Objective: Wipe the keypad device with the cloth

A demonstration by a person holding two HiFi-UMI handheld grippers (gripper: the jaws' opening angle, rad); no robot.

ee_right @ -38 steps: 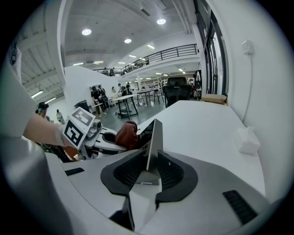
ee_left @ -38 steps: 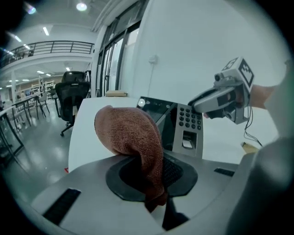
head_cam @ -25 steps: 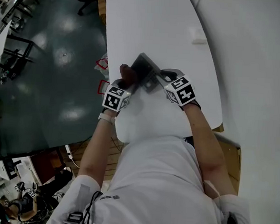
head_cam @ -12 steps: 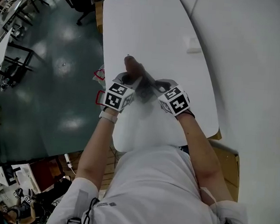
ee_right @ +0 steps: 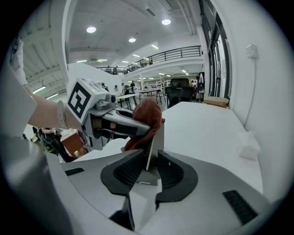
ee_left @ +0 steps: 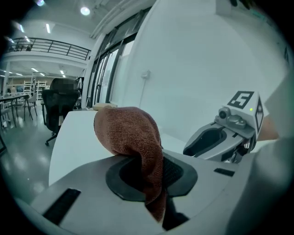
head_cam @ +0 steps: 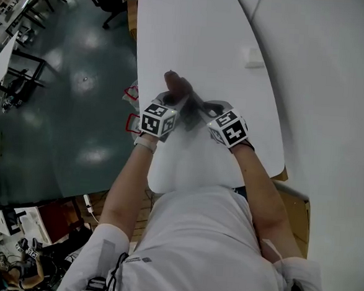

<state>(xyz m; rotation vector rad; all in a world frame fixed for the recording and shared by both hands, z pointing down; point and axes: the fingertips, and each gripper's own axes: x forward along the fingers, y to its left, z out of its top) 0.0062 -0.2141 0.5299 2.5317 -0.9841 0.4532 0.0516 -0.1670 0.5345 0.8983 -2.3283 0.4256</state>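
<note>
- Two grippers, both loaded, are held up over the white table point(head_cam: 196, 31); neither thing rests on it.
- L gripper point(ee_left: 154, 176): jaws are closed on the brown cloth point(ee_left: 128, 131), pinched by one end. The rest bulges up and fwd of the tips as a rounded wad.
- R gripper point(ee_right: 148, 170): jaws are partway closed, clamped on the keypad device point(ee_right: 155, 140). It's a thin slab standing edge-on between the pads, sticking up and away from the tips.
- Cloth vs device: in the right gripper view the wad sits at the slab's far top edge, on its left face. It looks like contact, but we can't swear to it.
- Step, as we judge it: wiping is under way, w/ the cloth at the far end of one face. How much is already clean we can't tell.
- Next move needs the R grip kept steady so the slab doesn't pivot in the pads. L should drag the wad along the face w/ light pressure. After that we'd want the other face turned toward the cloth.
</note>
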